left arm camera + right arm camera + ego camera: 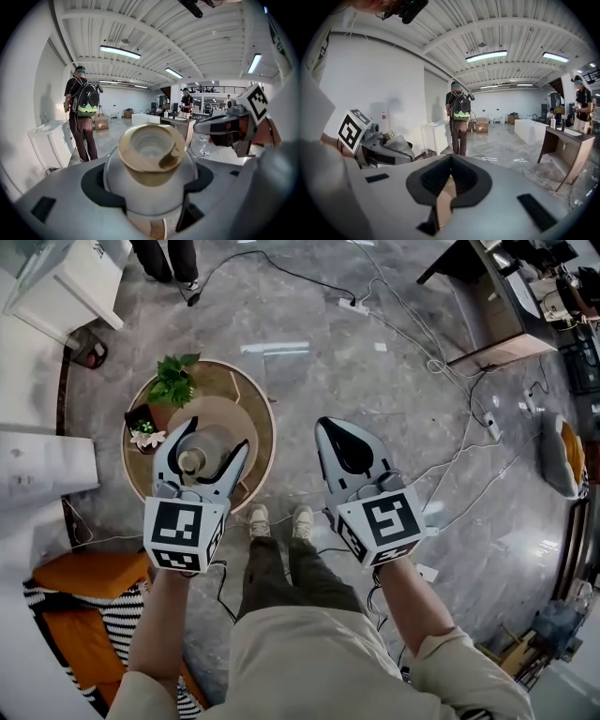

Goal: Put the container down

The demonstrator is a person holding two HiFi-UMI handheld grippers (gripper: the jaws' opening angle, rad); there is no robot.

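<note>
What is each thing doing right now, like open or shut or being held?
Left gripper: shut on the container.
Container: held between the jaws, mouth open, no lid.
Right gripper: shut, nothing in it.
Potted plant: standing upright on the round table.

container (192, 462) in L tongs (218, 433) over table (266, 418), plant (173, 381) behind
</note>
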